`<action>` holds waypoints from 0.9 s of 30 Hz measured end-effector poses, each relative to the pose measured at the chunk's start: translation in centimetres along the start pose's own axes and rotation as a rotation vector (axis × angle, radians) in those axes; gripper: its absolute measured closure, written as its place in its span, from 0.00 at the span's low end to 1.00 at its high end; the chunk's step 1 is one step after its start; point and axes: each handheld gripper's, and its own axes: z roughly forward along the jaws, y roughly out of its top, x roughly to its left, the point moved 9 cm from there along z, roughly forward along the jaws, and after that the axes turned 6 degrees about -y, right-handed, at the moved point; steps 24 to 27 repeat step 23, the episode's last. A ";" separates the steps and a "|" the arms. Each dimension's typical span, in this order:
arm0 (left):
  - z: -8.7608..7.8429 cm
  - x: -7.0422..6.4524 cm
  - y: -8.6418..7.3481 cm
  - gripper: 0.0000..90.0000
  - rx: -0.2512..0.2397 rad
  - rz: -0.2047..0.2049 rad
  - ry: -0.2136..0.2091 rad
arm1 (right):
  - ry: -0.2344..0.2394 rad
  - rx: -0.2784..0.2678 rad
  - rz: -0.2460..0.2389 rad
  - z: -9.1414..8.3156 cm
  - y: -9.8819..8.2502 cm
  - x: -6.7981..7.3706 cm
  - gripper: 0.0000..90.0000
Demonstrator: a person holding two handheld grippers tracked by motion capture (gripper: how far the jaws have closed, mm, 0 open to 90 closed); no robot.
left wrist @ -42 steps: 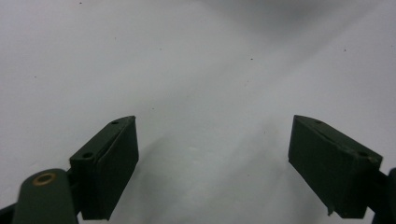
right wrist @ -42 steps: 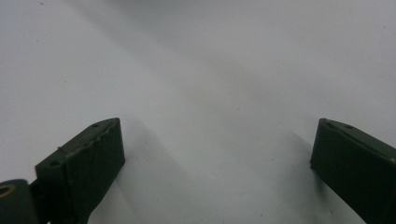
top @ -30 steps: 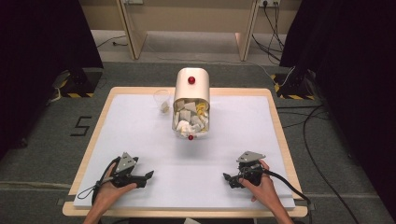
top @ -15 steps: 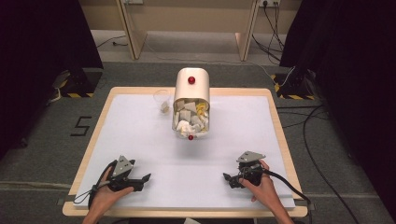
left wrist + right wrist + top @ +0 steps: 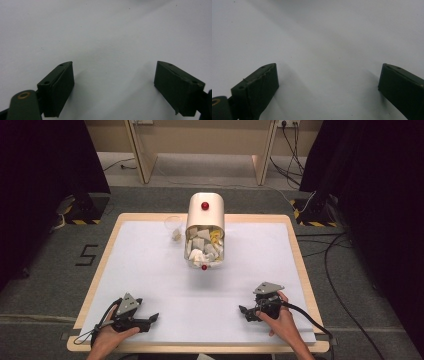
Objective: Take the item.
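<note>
Hands low at the near edge of the table (image 5: 150, 250) in the high view: my left gripper (image 5: 150, 319) sits at the near left corner of the white sheet, my right gripper (image 5: 243, 312) at the near right, both pointing inward and well apart from each other. Far ahead of them, toward the back middle, a cream bin (image 5: 205, 227) lies tipped on its side, its mouth facing me and stuffed with crumpled paper scraps (image 5: 202, 247); a small clear cup (image 5: 174, 226) stands just beside it on its left. Left gripper view: my two black fingers (image 5: 58, 87) are spread wide with bare white sheet between them. Right gripper view: those fingers (image 5: 258, 87) also stand spread wide over plain white surface, pinching nothing
</note>
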 end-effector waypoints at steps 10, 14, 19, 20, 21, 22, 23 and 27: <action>0.0 0.0 0.0 0.17 -0.008 -0.007 -0.001 | 0.000 -0.001 -0.001 0.0 0.0 0.0 0.04; 0.0 0.0 -0.1 0.17 -0.006 -0.008 -0.001 | -0.001 -0.002 -0.001 0.0 0.0 0.0 0.04; 0.0 0.0 -0.1 0.17 -0.007 -0.009 -0.003 | 0.000 -0.002 -0.002 0.0 0.0 0.0 0.04; 0.0 0.0 -0.1 0.17 -0.007 -0.009 -0.003 | 0.000 0.000 0.005 0.0 0.0 0.1 0.04; 0.0 0.0 -0.1 0.17 -0.007 -0.009 -0.003 | 0.000 -0.001 0.001 0.0 0.0 0.1 0.04; 0.0 0.0 -0.1 0.17 -0.007 -0.009 -0.003 | 0.000 -0.001 0.001 0.0 0.0 0.1 0.04; 0.0 0.0 -0.1 0.17 -0.007 -0.010 -0.003 | 0.000 -0.001 0.000 0.0 0.0 0.0 0.04; 0.0 0.0 -0.1 0.17 -0.007 -0.010 -0.003 | 0.000 -0.001 0.000 0.0 0.0 0.0 0.04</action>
